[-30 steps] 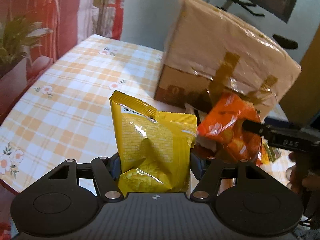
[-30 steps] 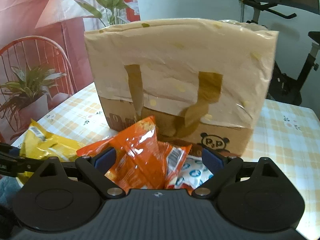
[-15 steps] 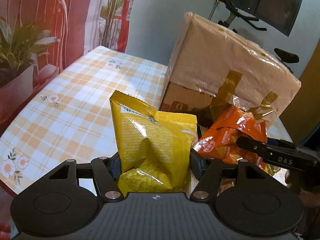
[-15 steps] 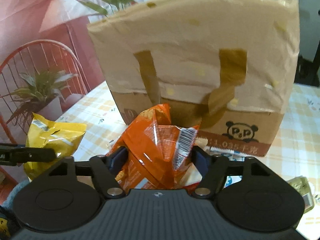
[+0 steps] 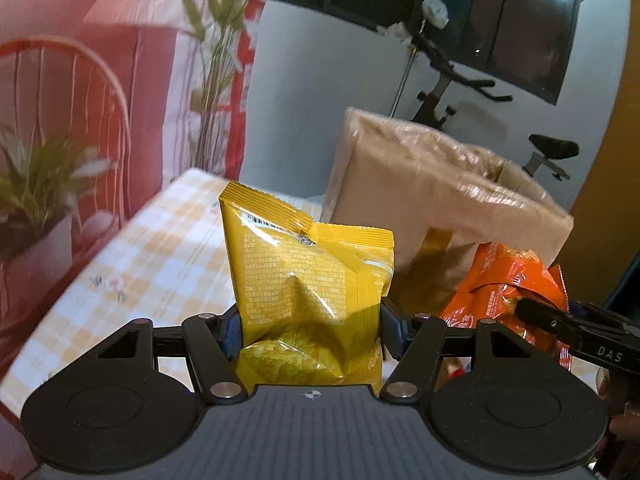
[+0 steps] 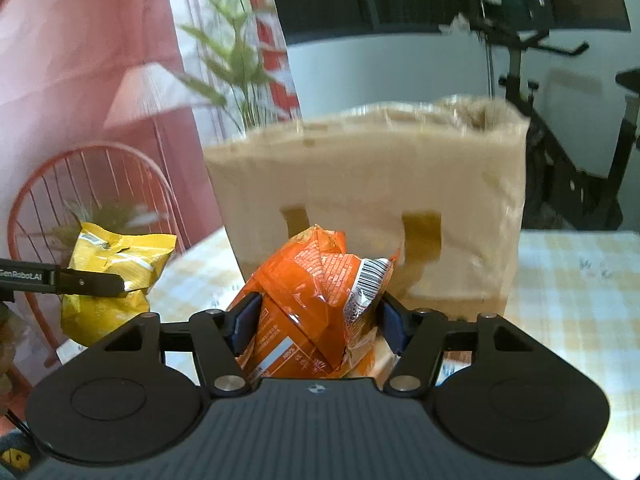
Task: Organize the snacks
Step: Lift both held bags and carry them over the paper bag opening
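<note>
Both wrist views closely face the paper bag (image 5: 440, 184)

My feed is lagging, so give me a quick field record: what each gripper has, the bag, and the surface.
left gripper: shut on yellow snack packet, held upright
right gripper: jaws closing on crumpled orange snack packets
paper bag: brown, standing behind both packets, top open
table: yellow checked cloth
packets in bag: none visible

Exercise bike (image 5: 472, 92) by grey wall (image 5: 320, 92)
</note>
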`<act>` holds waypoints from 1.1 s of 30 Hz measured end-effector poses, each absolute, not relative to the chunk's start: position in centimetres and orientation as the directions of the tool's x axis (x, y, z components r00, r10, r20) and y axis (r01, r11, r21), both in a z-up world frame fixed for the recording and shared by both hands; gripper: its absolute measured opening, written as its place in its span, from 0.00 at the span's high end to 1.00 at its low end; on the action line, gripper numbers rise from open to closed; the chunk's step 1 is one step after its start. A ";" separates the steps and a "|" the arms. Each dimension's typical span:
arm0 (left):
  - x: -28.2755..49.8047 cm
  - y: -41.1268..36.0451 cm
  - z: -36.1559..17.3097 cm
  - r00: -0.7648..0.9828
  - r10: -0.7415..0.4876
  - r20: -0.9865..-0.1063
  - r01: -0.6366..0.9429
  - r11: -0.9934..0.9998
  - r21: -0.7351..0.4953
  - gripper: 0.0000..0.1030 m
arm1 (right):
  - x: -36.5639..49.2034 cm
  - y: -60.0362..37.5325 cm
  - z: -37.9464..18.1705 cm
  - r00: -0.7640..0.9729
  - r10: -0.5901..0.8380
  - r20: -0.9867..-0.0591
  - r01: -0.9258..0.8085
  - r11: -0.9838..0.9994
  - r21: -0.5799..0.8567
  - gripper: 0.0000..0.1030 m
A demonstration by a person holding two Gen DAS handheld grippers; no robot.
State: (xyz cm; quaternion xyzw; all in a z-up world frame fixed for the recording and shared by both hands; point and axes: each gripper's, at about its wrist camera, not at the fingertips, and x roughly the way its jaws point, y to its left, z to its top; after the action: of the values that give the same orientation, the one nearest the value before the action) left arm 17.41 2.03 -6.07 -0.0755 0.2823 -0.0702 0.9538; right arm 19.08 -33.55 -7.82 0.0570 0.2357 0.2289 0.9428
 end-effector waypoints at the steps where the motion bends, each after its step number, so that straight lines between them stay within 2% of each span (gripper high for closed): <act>1: 17.4 1.9 -5.6 0.835 -0.180 -0.519 0.099 0.979 -0.181 0.34 | 18.9 -33.7 -7.4 0.790 0.459 -0.405 -0.407 0.888 0.213 0.38; 13: 18.1 -0.3 0.4 0.896 -0.244 -0.371 0.192 0.966 -0.172 0.34 | 18.0 -35.2 -1.1 0.844 0.495 -0.206 -0.462 0.867 0.189 0.38; 19: 19.5 -2.5 3.3 0.919 -0.274 -0.284 0.249 0.961 -0.123 0.34 | 18.9 -35.8 2.2 0.873 0.473 -0.120 -0.456 0.878 0.150 0.38; 27: 24.1 -5.4 5.4 0.921 -0.306 -0.240 0.288 0.951 -0.109 0.34 | 23.0 -36.2 4.2 0.924 0.364 -0.115 -0.365 0.931 0.015 0.38; 33: 29.5 -8.5 5.0 0.907 -0.301 -0.294 0.308 0.951 -0.026 0.34 | 27.2 -35.0 3.4 0.954 0.251 -0.164 -0.280 0.941 -0.190 0.38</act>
State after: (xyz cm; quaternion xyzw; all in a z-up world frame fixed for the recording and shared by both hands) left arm 29.46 -8.52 4.97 0.0104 0.1491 -0.1559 0.9764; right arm 27.21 -34.99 3.37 -0.1062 0.0690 0.1350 0.9827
